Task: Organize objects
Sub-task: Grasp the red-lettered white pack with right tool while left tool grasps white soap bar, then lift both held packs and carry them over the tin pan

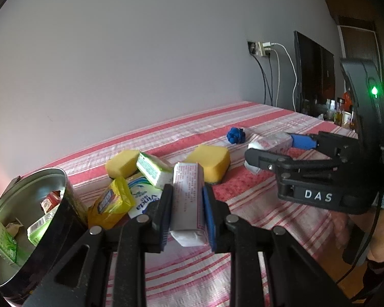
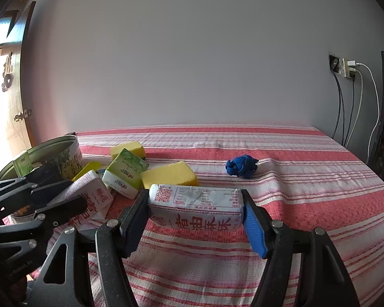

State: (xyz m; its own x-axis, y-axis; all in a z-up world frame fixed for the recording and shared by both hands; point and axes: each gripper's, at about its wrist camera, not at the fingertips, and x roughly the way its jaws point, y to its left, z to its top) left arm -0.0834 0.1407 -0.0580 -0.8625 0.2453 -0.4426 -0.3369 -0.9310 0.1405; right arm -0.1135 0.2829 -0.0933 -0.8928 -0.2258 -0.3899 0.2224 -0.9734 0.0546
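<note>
My left gripper (image 1: 187, 199) is shut on a white packet with red print (image 1: 187, 197), held upright above the cloth; it also shows in the right wrist view (image 2: 89, 202). My right gripper (image 2: 195, 209) is shut on a second white packet with red characters (image 2: 195, 208), held sideways; it shows in the left wrist view (image 1: 268, 143). A round metal tin (image 1: 25, 217) at the left holds several small packets. Two yellow sponges (image 1: 210, 162) (image 1: 123, 162), green-white packets (image 1: 153, 170), a yellow packet (image 1: 112, 202) and a blue crumpled cloth (image 1: 235, 135) lie on the table.
The table has a red and white striped cloth (image 2: 294, 179) and stands against a grey wall. A wall socket with cables (image 2: 345, 69) and a dark monitor (image 1: 315, 76) are at the right. Bottles (image 1: 340, 112) stand behind the right gripper.
</note>
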